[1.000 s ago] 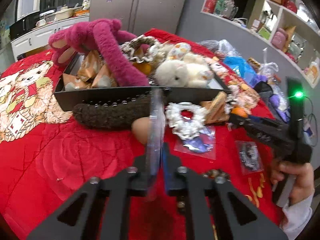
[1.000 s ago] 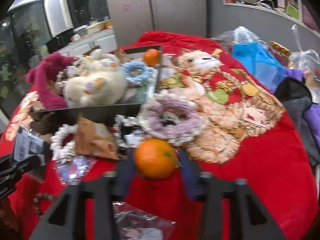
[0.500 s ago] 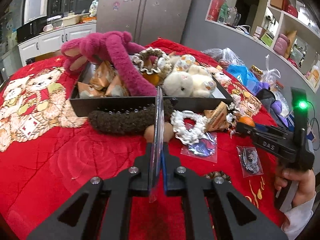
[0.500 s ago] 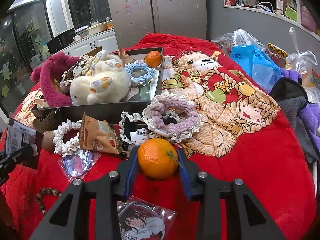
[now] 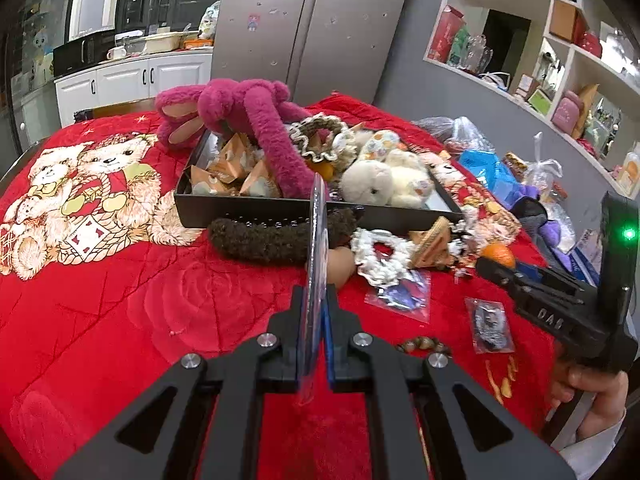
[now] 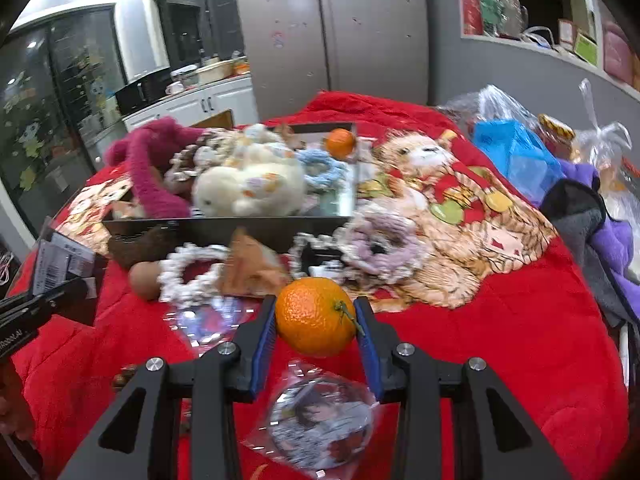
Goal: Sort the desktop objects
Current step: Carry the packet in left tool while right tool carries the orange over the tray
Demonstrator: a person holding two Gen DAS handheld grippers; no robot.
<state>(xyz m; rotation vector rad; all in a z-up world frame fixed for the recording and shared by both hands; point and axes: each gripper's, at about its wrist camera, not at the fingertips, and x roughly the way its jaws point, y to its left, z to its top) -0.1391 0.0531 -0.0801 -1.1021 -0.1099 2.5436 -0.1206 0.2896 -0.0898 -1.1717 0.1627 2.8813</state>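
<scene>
Both grippers raised off the cloth, left fingers (image 5: 316, 320) pinching flat packet (image 5: 316, 240) edge-on, right fingers (image 6: 316, 320) clamping orange (image 6: 316, 316).

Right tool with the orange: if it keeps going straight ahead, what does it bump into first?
Probably the brown snack packet and the white scrunchie lying just beyond the orange held in the right tool; the black tray comes after. Depth is uncertain.

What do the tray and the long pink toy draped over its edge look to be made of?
Tray: rigid, dark and smooth with straight thin walls, probably metal or hard plastic; its floor reflects like a mirror. Pink toy: fuzzy plush fabric, soft enough to sag over the rim.
</scene>
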